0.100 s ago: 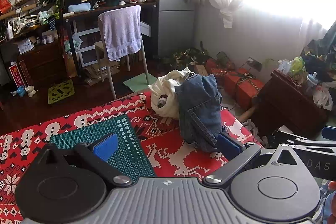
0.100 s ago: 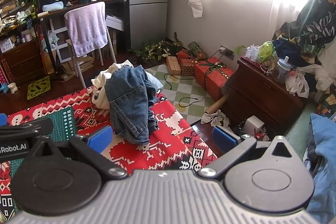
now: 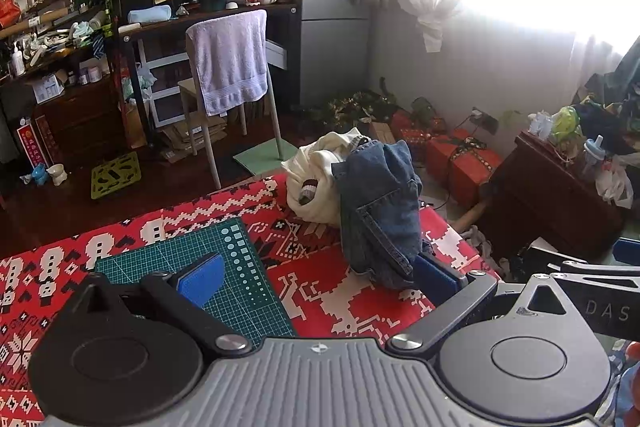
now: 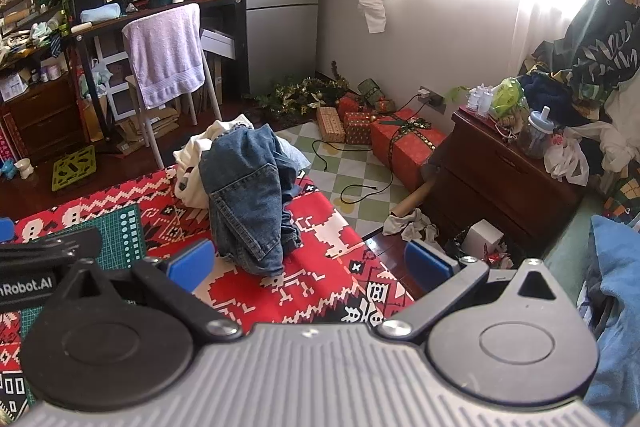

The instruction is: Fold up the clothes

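A crumpled pair of blue jeans (image 3: 380, 211) (image 4: 248, 195) lies heaped at the far right corner of the table, on a red patterned cloth (image 3: 320, 283) (image 4: 320, 267). A cream garment (image 3: 316, 183) (image 4: 192, 163) is bunched behind the jeans. My left gripper (image 3: 316, 279) stands open just short of the heap, and its right blue pad (image 3: 434, 273) is beside the denim's lower edge. Open too, my right gripper (image 4: 308, 263) hovers in front of the heap with nothing between its fingers. Its left pad (image 4: 190, 263) is near the jeans' hem.
A green cutting mat (image 3: 208, 267) lies on the cloth at the left. Beyond the table stands a chair with a lilac towel (image 3: 230, 61). Wrapped red gift boxes (image 4: 404, 143), a dark wooden chest (image 4: 500, 163) and a cable are on the floor at the right.
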`<state>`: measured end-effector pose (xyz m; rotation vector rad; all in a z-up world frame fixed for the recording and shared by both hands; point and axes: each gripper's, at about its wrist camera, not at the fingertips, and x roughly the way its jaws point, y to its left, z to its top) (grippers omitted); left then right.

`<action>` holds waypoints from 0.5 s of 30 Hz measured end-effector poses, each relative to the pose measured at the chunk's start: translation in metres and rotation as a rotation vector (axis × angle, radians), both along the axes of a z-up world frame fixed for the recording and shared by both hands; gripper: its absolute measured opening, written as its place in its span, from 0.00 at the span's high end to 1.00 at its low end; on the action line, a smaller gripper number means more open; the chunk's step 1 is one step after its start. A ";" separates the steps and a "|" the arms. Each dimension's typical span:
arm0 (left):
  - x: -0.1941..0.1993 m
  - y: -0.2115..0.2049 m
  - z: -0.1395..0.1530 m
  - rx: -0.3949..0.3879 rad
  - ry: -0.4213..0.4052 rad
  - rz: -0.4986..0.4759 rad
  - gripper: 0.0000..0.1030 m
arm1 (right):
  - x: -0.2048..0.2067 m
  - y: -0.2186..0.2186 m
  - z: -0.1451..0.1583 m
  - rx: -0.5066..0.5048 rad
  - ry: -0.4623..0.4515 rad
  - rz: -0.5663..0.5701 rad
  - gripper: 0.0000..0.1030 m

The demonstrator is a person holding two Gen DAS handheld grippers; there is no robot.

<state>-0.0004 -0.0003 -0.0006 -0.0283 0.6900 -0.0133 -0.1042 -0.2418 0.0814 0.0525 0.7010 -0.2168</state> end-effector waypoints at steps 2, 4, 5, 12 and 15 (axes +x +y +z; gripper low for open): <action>0.000 0.000 0.000 0.001 0.000 0.000 0.01 | 0.000 0.000 0.000 0.003 0.003 0.001 0.00; 0.000 0.000 -0.001 0.002 0.000 0.000 0.01 | 0.000 -0.001 0.000 0.006 0.007 0.002 0.00; -0.001 0.000 -0.001 0.003 0.000 0.000 0.01 | 0.000 0.000 0.001 0.005 0.006 0.003 0.00; -0.001 -0.001 -0.002 0.006 0.000 0.000 0.02 | -0.001 0.001 0.002 0.003 0.008 0.010 0.00; -0.001 0.000 -0.002 0.003 0.001 -0.001 0.01 | 0.000 0.000 -0.001 0.004 0.003 0.010 0.00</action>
